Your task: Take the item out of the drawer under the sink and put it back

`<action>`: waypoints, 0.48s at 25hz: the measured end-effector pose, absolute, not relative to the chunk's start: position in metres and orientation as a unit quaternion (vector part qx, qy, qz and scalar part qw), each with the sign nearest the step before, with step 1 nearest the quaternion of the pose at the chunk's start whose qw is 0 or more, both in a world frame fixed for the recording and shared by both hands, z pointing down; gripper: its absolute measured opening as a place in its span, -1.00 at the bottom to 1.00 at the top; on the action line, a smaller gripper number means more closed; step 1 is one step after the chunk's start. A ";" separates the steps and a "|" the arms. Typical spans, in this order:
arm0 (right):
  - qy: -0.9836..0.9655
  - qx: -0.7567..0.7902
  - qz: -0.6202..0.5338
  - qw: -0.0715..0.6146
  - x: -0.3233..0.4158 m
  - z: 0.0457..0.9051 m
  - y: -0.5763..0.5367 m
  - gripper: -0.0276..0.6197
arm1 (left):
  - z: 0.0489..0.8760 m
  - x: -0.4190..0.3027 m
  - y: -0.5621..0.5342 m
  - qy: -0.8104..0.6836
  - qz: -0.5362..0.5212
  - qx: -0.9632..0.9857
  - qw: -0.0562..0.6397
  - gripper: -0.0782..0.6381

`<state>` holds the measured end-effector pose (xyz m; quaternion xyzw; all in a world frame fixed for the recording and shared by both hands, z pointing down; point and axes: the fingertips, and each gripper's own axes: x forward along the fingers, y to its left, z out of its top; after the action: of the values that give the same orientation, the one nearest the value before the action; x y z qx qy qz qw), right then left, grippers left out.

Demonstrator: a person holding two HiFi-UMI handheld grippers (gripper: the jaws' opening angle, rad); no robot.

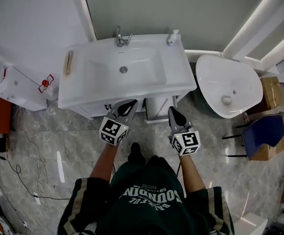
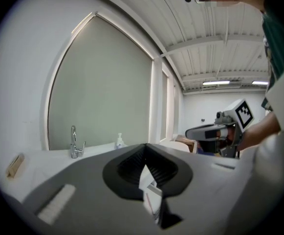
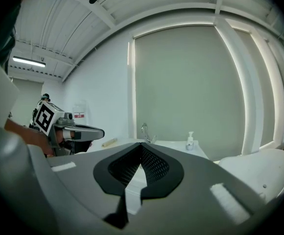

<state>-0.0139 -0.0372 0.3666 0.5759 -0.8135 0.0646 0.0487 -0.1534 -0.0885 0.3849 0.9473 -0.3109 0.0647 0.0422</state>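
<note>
I stand at a white sink whose vanity front shows just beneath the rim. No drawer stands open in any view, and no item from it is visible. My left gripper is held low in front of the vanity, its jaws shut with nothing between them; the left gripper view shows the tips meeting. To its right my right gripper points at the vanity beside a white panel, also shut and empty. Each gripper view shows the other gripper alongside.
A faucet and a soap bottle stand at the back of the sink; a wooden brush lies on its left rim. A white toilet is on the right, then a blue chair. Cables lie on the floor at left.
</note>
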 end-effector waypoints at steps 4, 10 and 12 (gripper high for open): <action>-0.811 0.579 0.067 0.049 -0.001 0.370 -0.054 -0.91 | 0.387 -0.146 -0.105 -0.315 0.060 0.946 0.045 -0.64; -0.815 0.574 0.064 0.042 0.015 0.365 -0.076 -0.91 | 0.384 -0.133 -0.127 -0.329 0.048 0.942 0.055 -0.65; -0.819 0.570 0.062 0.041 0.018 0.365 -0.082 -0.91 | 0.385 -0.129 -0.132 -0.332 0.048 0.940 0.056 -0.65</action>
<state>0.0179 -0.0820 0.3646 0.5695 -0.8186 0.0622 0.0412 -0.1290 -0.1315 0.3849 0.9403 -0.3322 0.0478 0.0558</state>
